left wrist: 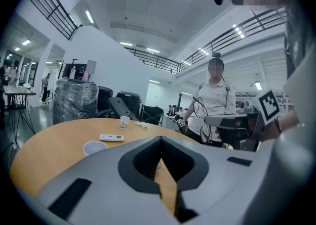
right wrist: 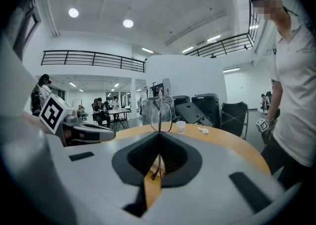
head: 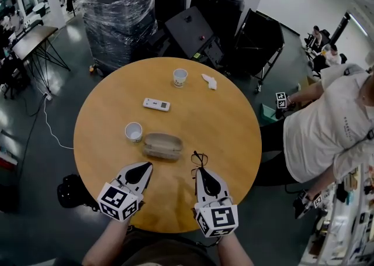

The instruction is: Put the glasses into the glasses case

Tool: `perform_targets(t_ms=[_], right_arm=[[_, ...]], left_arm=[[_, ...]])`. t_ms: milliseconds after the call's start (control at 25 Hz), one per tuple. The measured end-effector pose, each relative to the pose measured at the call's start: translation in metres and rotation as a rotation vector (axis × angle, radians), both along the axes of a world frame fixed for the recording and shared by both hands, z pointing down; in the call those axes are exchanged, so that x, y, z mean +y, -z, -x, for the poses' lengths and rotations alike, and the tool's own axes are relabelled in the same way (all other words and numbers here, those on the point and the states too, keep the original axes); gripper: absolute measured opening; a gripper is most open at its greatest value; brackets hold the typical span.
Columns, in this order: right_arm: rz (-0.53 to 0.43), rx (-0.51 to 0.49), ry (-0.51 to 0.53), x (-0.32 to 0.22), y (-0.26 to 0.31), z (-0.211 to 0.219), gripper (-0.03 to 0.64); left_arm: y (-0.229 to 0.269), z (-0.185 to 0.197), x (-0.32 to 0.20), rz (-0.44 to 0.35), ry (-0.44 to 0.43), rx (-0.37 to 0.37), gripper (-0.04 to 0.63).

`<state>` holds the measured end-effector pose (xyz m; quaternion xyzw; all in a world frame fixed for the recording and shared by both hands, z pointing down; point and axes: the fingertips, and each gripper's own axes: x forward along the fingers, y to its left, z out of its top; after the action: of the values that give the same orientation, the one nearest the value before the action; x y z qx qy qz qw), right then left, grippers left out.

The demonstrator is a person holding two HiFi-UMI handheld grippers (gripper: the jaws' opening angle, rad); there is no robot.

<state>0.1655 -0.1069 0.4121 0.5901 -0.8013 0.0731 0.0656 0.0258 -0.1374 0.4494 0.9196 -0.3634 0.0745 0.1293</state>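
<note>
Right tongs (head: 199,171) pinching glasses (head: 199,159) just right of the shut-looking glasses case (head: 163,145) on counter (head: 234,118), left tongs (head: 145,168) pressed together, empty; risk: thin frame twists or slips from the pinch.

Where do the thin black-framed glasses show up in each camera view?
Head view: the thin black-framed glasses sit at lower centre, pinched in the right gripper jaws.
Right gripper view: at centre, the glasses stand upright from the closed jaws.
Left gripper view: I can't make them out.
Shared landmark: the white printed paper cup on the far side, in all three views.
</note>
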Motion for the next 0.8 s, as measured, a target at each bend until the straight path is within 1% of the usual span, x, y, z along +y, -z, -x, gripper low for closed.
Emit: perform_targets(t_ms=[240, 480, 800], right_arm=[[0.030, 0.028, -0.010, -0.025, -0.007, 0.005, -0.012], [0.056, 0.045, -0.013, -0.047, -0.019, 0.020, -0.012], [0.089, 0.062, -0.022, -0.073, -0.031, 0.037, -0.012]], left_arm=[[-0.025, 0.005, -0.043, 0.042, -0.007, -0.031, 0.006], [-0.059, 0.007, -0.078, 0.103, -0.023, -0.063, 0.006], [-0.093, 0.009, -0.102, 0.176, -0.057, -0.088, 0.006]])
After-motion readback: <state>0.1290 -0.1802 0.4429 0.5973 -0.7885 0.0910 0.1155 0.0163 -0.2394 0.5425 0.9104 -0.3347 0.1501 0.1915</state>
